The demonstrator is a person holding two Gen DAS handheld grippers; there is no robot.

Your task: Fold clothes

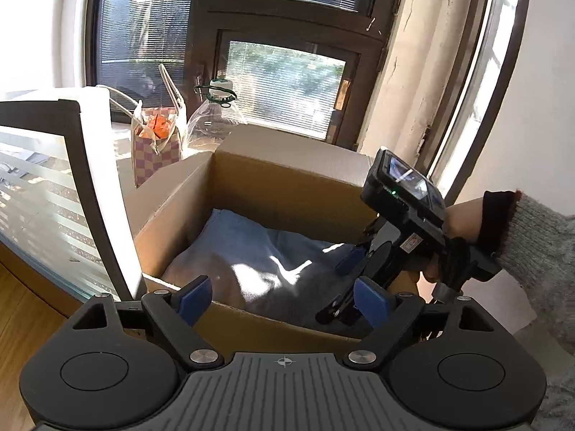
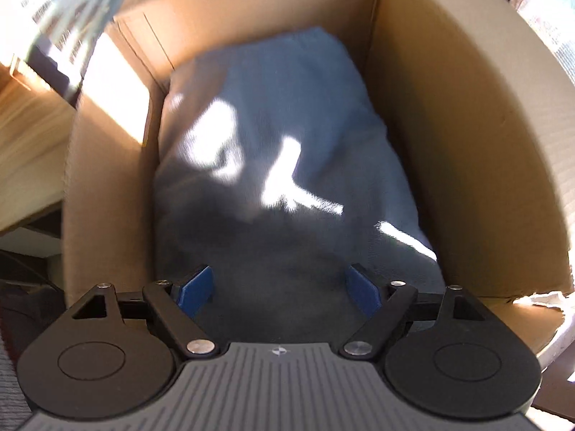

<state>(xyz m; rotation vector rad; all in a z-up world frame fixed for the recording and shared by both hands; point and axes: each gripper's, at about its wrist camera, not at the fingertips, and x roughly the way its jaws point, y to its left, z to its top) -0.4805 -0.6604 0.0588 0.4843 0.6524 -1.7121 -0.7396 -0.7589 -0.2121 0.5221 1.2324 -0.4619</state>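
Observation:
A folded blue-grey garment [image 1: 258,262] lies inside an open cardboard box [image 1: 287,179], patched with sunlight. My left gripper [image 1: 284,301] is open and empty, held just above the box's near wall. My right gripper [image 1: 354,273] hangs over the box's right side, held by a hand in a grey sleeve, with its blue pads apart. In the right wrist view the garment [image 2: 280,143] fills the box [image 2: 449,125] floor, and my right gripper [image 2: 280,294] is open and empty just above the cloth's near end.
A monitor [image 1: 72,186] stands left of the box. A checked paper bag [image 1: 154,143] and a clear plastic bottle [image 1: 212,118] stand behind it by the window. Wooden desk surface [image 2: 28,136] shows to the box's left.

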